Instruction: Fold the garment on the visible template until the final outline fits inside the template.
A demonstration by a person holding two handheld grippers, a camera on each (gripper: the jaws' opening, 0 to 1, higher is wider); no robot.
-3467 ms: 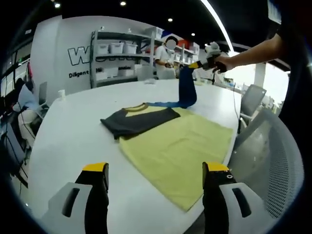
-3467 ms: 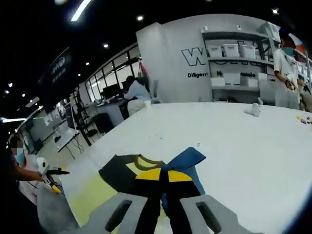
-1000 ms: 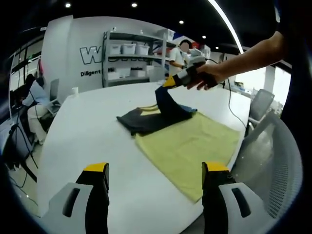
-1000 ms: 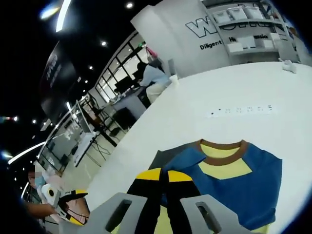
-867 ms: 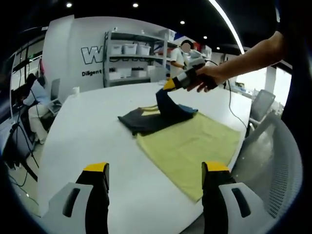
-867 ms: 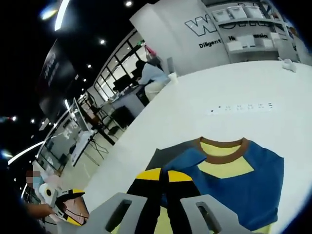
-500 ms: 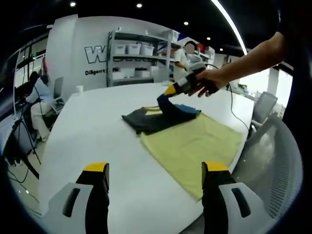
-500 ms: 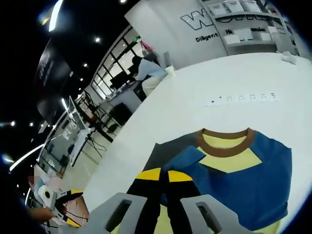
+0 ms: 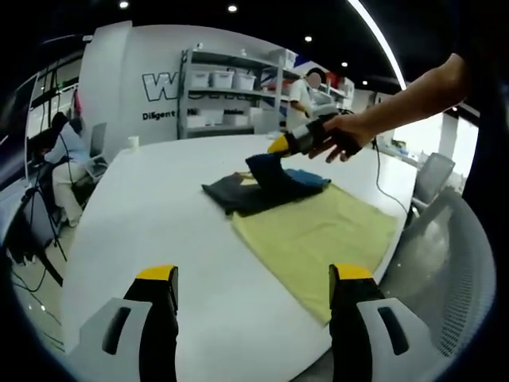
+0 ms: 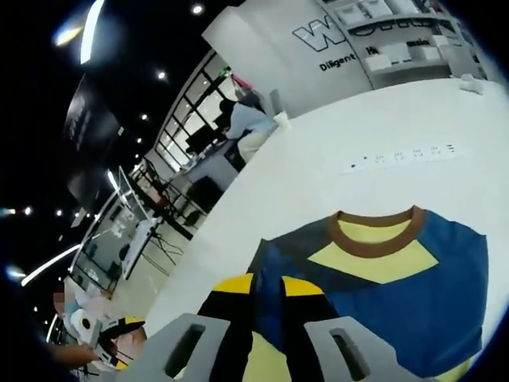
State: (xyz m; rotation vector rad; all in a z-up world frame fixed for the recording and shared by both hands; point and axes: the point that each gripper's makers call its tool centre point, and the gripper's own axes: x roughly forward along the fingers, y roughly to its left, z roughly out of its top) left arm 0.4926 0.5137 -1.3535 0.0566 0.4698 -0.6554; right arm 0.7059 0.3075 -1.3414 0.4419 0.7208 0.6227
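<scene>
A T-shirt lies on the white table: yellow body, dark grey sleeve, blue sleeve and brown collar. In the left gripper view a hand holds my right gripper over the shirt's top, shut on the blue sleeve, which rises in a small peak to it. The right gripper view has that gripper with blue cloth between its yellow tips, the sleeve spread across the yellow chest. My left gripper is open near the table's front edge, holding nothing, and appears small as my left gripper.
Shelves with white bins stand behind the table, a person beside them. Another person sits at a desk. A grey mesh chair is at the right edge. A white cup and a row of small marks are on the table.
The right gripper has carried the blue sleeve from the far side across the shirt's chest and lowered it. Its jaws now stand slightly wider. The left gripper stays open.
</scene>
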